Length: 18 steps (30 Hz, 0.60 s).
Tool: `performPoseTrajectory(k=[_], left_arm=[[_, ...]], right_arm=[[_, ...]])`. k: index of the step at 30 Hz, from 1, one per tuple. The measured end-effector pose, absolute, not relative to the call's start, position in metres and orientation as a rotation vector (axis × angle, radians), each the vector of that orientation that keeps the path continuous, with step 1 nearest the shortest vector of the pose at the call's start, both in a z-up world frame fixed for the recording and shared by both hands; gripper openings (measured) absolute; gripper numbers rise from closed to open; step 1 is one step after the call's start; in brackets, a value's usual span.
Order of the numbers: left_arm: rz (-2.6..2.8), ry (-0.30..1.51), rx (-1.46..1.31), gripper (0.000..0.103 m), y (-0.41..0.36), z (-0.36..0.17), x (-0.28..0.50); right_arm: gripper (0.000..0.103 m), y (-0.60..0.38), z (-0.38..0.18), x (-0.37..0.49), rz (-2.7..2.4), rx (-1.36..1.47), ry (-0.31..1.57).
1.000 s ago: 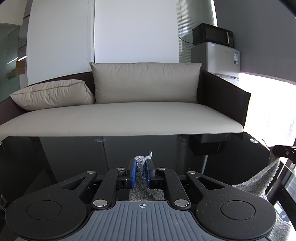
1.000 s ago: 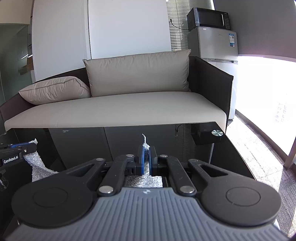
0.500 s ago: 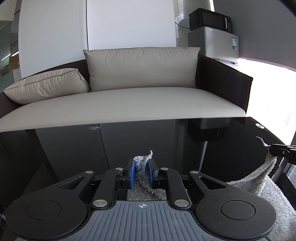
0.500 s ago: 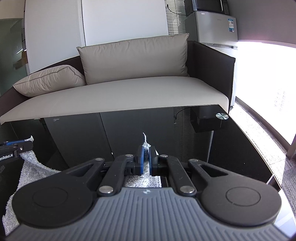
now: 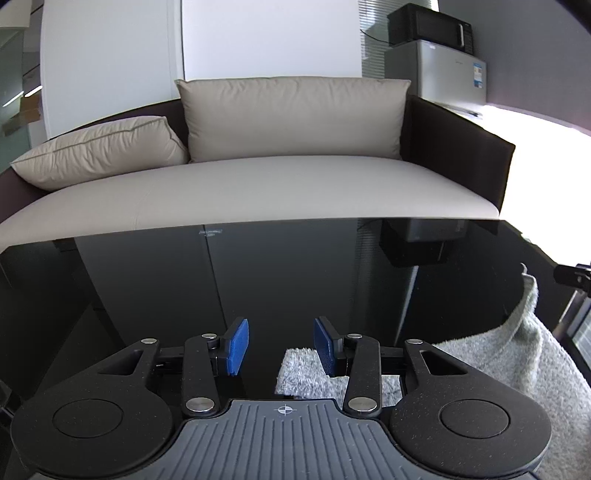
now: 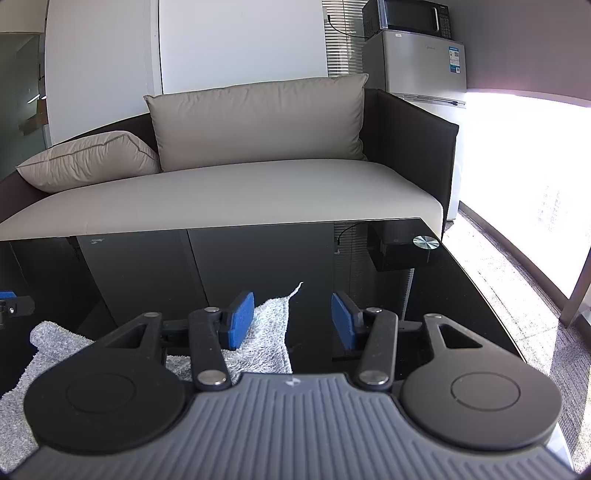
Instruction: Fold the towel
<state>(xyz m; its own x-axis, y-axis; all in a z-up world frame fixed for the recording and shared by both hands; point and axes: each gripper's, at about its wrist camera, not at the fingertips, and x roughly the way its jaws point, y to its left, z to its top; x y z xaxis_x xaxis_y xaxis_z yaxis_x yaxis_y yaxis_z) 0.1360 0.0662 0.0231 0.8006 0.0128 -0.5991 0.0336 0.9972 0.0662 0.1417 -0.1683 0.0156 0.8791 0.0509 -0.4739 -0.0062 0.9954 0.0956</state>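
Left wrist view: the left gripper (image 5: 280, 347) hangs spread wide and empty above the black glass table (image 5: 147, 288), a gray towel (image 5: 517, 362) corner lying at 5 o'clock beneath it. Right wrist view: the right gripper (image 6: 291, 321) is equally wide, towel (image 6: 269, 336) at 7 o'clock. Half a second earlier both pinched corners; releasing likely lays the fold.

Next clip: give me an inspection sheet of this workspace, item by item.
Surface: glossy black table, reflective.
Job's things: grey towel lying on the table, one pointed corner sticking up.
Clutter: round metal disc at the table's far right corner.
Grippers: left gripper open above the towel's edge; right gripper open, holding nothing.
Cables: one cord behind the fridge.
Surroundings: beige sofa with cushions, microwave on the fridge.
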Motion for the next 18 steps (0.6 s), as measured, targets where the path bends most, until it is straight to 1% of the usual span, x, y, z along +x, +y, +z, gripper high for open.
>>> performPoseTrajectory(k=[9, 18], left_arm=[[-0.054, 0.732, 0.137, 0.037, 0.067, 0.005, 0.134], [-0.082, 0.78, 0.084, 0.035, 0.076, -0.008, 0.137]], right_arm=[[0.05, -0.166, 0.01, 0.141, 0.056, 0.071, 0.533], [0.05, -0.168, 0.01, 0.139, 0.06, 0.08, 0.536]])
